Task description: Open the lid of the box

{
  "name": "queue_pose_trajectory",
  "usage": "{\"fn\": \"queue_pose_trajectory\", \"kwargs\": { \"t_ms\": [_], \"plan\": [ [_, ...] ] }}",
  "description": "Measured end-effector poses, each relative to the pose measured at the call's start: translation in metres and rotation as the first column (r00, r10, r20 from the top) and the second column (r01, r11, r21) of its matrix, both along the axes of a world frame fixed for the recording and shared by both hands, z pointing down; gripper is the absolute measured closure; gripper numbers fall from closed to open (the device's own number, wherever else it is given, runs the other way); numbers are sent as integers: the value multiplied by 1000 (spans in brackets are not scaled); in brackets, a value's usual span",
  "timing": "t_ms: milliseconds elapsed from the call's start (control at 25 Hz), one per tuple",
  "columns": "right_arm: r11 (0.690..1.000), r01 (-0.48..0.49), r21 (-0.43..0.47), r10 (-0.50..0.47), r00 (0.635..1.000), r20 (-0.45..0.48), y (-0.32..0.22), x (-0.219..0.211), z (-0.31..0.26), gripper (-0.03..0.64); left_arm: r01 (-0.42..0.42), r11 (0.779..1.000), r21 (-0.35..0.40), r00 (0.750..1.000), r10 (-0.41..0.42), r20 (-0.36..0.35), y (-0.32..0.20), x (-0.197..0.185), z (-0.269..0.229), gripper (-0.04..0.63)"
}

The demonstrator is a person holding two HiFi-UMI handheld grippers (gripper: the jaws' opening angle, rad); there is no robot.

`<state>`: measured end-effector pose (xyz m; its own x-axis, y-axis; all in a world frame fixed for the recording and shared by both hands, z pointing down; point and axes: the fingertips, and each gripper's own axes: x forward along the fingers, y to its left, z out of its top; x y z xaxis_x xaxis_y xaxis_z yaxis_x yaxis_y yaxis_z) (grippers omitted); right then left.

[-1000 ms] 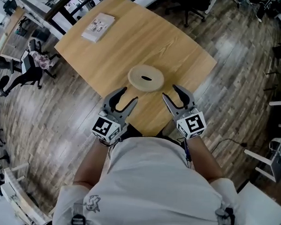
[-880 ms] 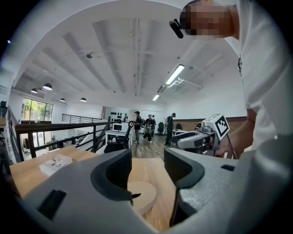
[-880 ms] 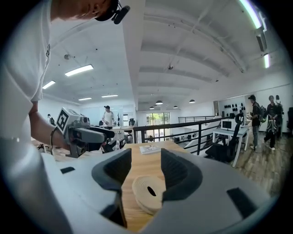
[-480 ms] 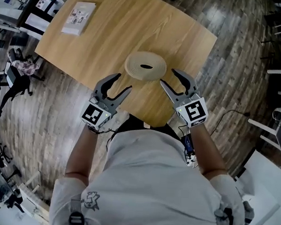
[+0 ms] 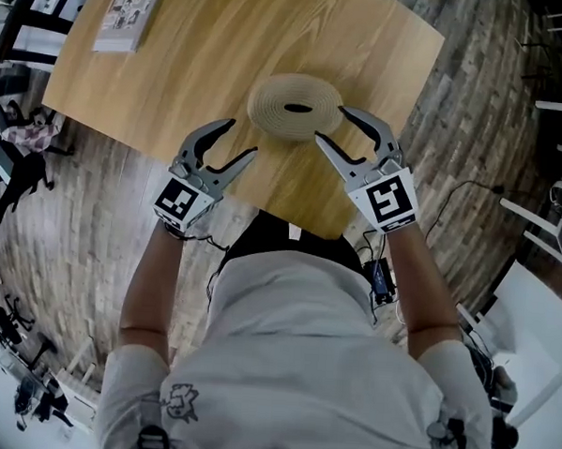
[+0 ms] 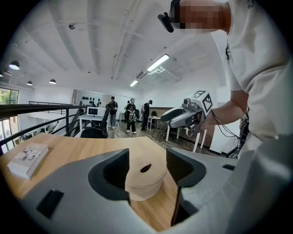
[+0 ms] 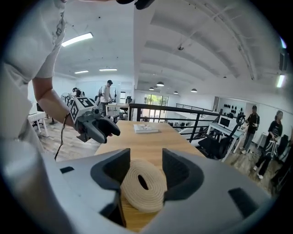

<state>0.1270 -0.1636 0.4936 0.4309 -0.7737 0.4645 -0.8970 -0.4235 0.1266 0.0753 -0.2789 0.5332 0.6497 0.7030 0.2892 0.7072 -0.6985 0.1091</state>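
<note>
The wooden table (image 5: 205, 65) fills the upper part of the head view. It sits higher and further left in that view than a second ago, with more of the plank floor (image 5: 475, 116) showing on the right.

My left gripper (image 5: 241, 138) hangs over the table's near edge, to the left of the box and apart from it. A second ago it was lower in the view, closer to my body. Its jaws have just been opening and stand apart. In the left gripper view the box shows through the gap, but it lies ahead of the pads and they do not press on it.

My right gripper (image 5: 329, 125) has come forward too. Its far jaw tip is now just beside the box's right rim, and I cannot tell whether they touch. Its jaws have also been opening and stand wide, with the box in the gap in the right gripper view and nothing clamped.

The round coiled-rope box (image 5: 297, 107) rests on the table near its front edge, between my two grippers, with the lid still on.

A thin booklet (image 5: 128, 14) lies flat at the table's far left corner, well apart from the box.

The dark oval slot (image 5: 297, 108) sits in the middle of the lid.
</note>
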Motion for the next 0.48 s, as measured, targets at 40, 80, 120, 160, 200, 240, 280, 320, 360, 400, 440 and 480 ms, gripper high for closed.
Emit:
{"fn": "queue_pose_trajectory", "kwargs": {
  "t_ms": [40, 80, 120, 160, 200, 240, 280, 320, 360, 400, 440, 480],
  "plan": [
    [1000, 8, -16, -8, 1000, 2, -3, 1, 5, 388, -7, 1000, 8, 1000, 7, 9, -2, 2, 8, 351],
    [999, 16, -33, -16, 1000, 3, -7, 2, 10, 387, -13, 1000, 16, 1000, 13, 21, -5, 4, 17, 350],
    [998, 24, -50, -24, 1000, 1, -10, 3, 15, 387, -20, 1000, 23, 999, 19, 36, -8, 6, 27, 348],
    [997, 30, -66, -31, 1000, -2, -14, 4, 20, 387, -24, 999, 28, 999, 23, 49, -11, 8, 36, 348],
    [996, 37, -80, -37, 999, -5, -17, 6, 25, 387, -28, 999, 34, 998, 26, 59, -13, 10, 46, 348],
    [995, 42, -93, -43, 999, -6, -20, 8, 29, 387, -33, 999, 44, 997, 29, 70, -16, 12, 57, 348],
    [993, 48, -108, -49, 999, -7, -22, 10, 34, 387, -39, 998, 56, 996, 35, 82, -19, 14, 68, 347],
    [991, 54, -125, -55, 998, -8, -24, 11, 39, 385, -48, 997, 67, 995, 42, 94, -20, 16, 78, 342],
    [988, 60, -145, -62, 998, -9, -25, 13, 44, 385, -58, 996, 75, 993, 50, 102, -21, 18, 87, 337],
    [984, 67, -164, -69, 998, -10, -26, 16, 50, 385, -67, 994, 83, 992, 58, 109, -21, 20, 95, 336],
    [981, 71, -181, -74, 997, -10, -27, 18, 55, 385, -76, 993, 91, 991, 66, 115, -22, 23, 102, 336],
    [977, 73, -198, -76, 997, -9, -27, 21, 61, 385, -83, 992, 99, 990, 71, 121, -22, 25, 109, 334]
  ]
}}
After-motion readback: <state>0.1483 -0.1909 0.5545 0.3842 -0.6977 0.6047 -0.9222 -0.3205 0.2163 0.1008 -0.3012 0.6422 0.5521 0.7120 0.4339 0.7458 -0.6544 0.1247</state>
